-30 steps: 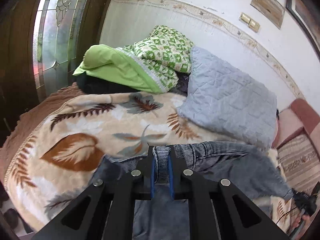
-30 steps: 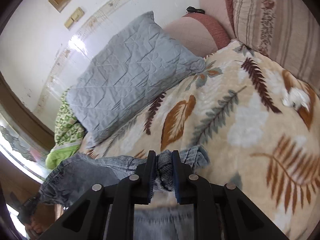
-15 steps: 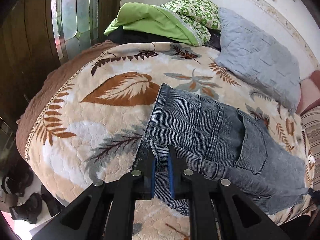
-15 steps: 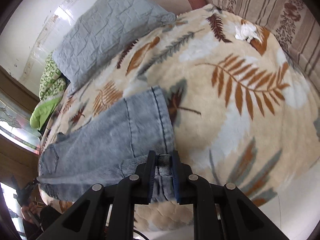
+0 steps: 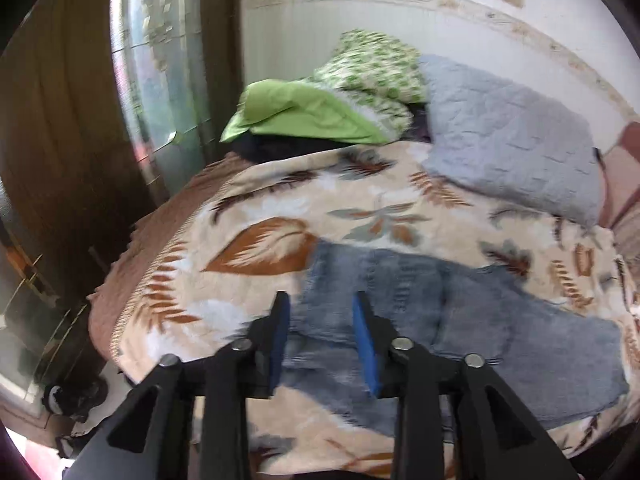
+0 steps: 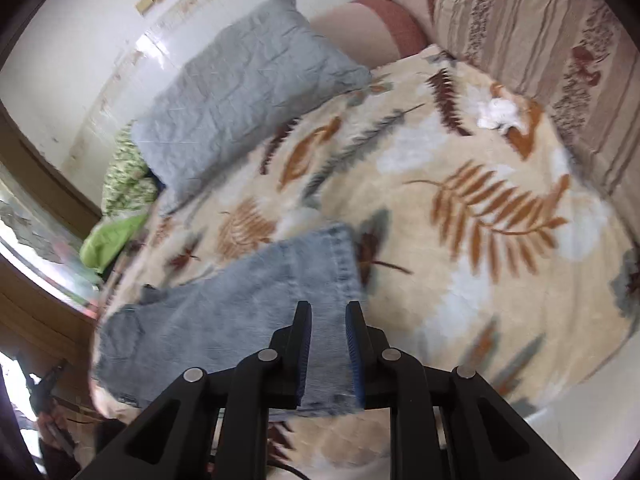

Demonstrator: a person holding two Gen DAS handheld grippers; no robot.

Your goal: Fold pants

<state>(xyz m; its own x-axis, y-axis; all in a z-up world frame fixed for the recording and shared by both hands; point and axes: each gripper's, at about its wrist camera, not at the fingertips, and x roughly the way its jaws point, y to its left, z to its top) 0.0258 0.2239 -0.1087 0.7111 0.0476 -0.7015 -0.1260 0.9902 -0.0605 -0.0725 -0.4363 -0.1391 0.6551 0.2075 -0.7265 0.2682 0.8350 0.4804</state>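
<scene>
Blue-grey jeans point(image 5: 460, 316) lie folded flat on the leaf-patterned blanket point(image 5: 280, 208), near the bed's front edge. My left gripper point(image 5: 320, 312) is open and empty, above the jeans' left end. In the right wrist view the jeans point(image 6: 240, 312) lie at lower left, and my right gripper point(image 6: 328, 320) is open and empty over their right end. Both views are motion-blurred.
A grey quilted pillow point(image 5: 512, 148) and a green bedding pile point(image 5: 320, 116) sit at the back by the wall. A striped cushion point(image 6: 540, 32) lines the right side. A stained-glass door point(image 5: 160, 60) stands left of the bed, shoes point(image 5: 72, 396) below it.
Both grippers have opened and let go of the jeans, then lifted back from them. The jeans now rest on the blanket.
</scene>
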